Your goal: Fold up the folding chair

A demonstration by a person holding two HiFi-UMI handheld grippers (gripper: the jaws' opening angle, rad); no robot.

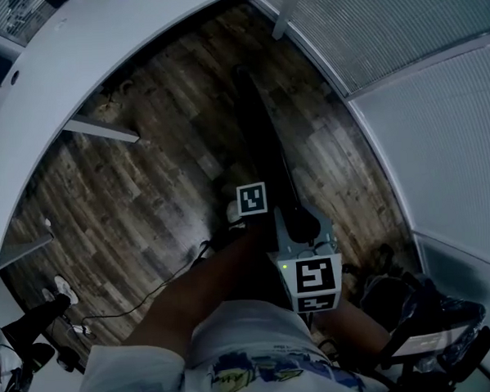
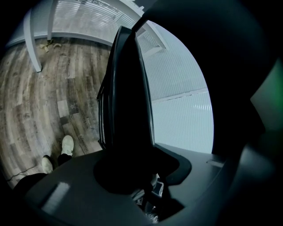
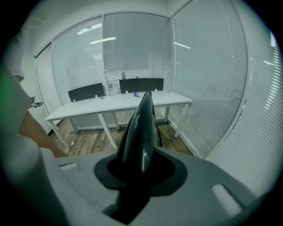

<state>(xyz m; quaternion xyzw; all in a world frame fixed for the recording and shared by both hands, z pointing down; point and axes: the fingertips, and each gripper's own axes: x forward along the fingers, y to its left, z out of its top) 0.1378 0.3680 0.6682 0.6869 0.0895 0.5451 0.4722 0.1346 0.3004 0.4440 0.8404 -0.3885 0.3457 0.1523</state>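
folding chair (image 1: 262,133) stands near-flat on the wood floor (image 1: 146,180), left gripper (image 2: 132,170) and right gripper (image 3: 138,174) both clamped on its top edge. looks stiff, glossy, likely slippery; i'd hold the frame.

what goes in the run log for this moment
folding chair: looks folded flat | left gripper: shut on it | right gripper: shut on it | surroundings: wood floor, white desk

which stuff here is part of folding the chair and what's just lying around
For the job:
folding chair
left gripper, clamped on it
right gripper, clamped on it

Just lying about:
white table
cable across the wood boards
two chairs behind the table
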